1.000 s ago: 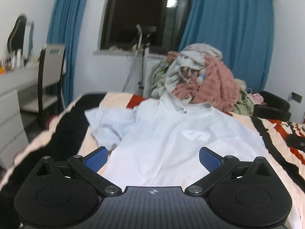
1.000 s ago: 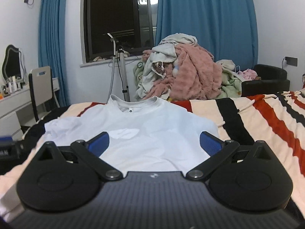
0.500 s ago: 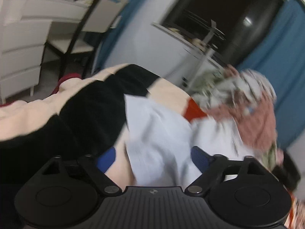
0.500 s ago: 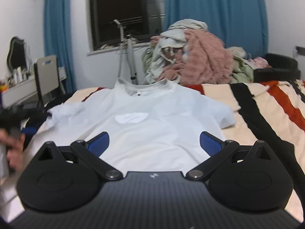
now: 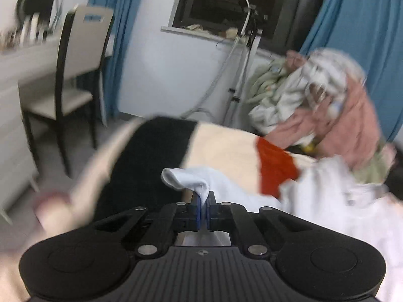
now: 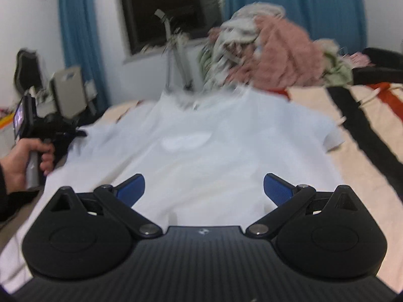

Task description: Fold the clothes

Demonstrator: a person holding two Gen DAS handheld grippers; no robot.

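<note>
A white T-shirt [image 6: 214, 151] lies face up on the striped bed, collar far from me. My left gripper [image 5: 203, 211] is shut on the shirt's left sleeve [image 5: 191, 178], which bunches up between the blue pads. In the right wrist view the left gripper [image 6: 63, 130] shows at the shirt's left edge, held by a hand. My right gripper [image 6: 204, 186] is open and empty, low over the shirt's lower part, blue pads wide apart.
A heap of clothes [image 6: 272, 58] with a pink blanket sits at the bed's far end. A chair [image 5: 75, 75] and white desk [image 5: 15, 63] stand left of the bed. A dark armchair [image 6: 382, 65] is at far right. The striped blanket [image 6: 365, 136] lies bare to the right.
My left gripper swung to the shirt's left sleeve and closed on it. My right gripper moved forward and lower over the shirt, still open.
</note>
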